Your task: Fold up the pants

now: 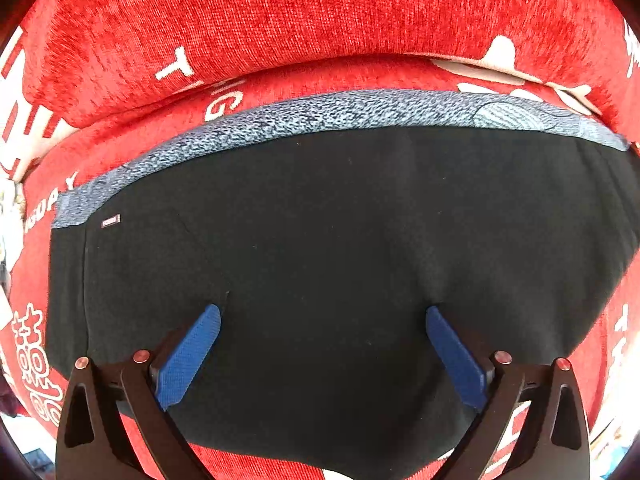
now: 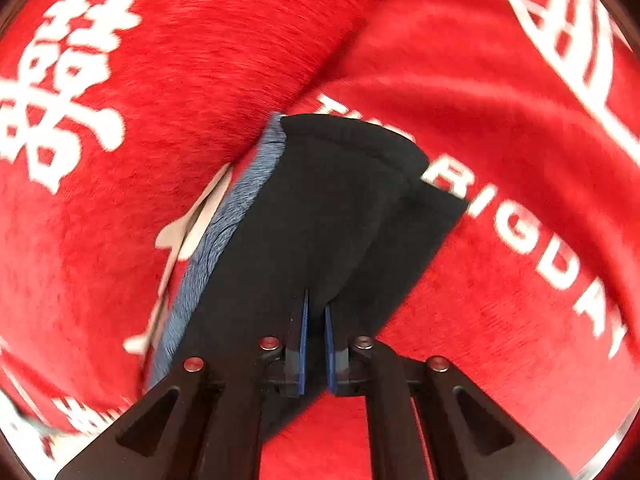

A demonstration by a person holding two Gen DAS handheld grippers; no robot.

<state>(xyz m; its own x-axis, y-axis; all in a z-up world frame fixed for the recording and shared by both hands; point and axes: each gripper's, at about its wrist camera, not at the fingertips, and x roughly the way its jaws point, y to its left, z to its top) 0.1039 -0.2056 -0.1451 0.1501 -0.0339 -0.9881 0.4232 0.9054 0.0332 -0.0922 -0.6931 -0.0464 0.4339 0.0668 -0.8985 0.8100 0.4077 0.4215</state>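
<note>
- Two blue-padded fingers of the left gripper are standing wide apart, tips pressing on the black pants, which are lying flat on a red blanket; the grey waistband is forming the far edge, red margin showing all round, small label unreadable.
- The right gripper is pinching a pants fold, fingers nearly closed; white "RIGDA" lettering is running alongside.

Black pants with a speckled blue-grey waistband fill mid-frame on a bright red cover printed with white lettering and characters, as black grippers with blue pads enter from the lower edge of both views.
</note>
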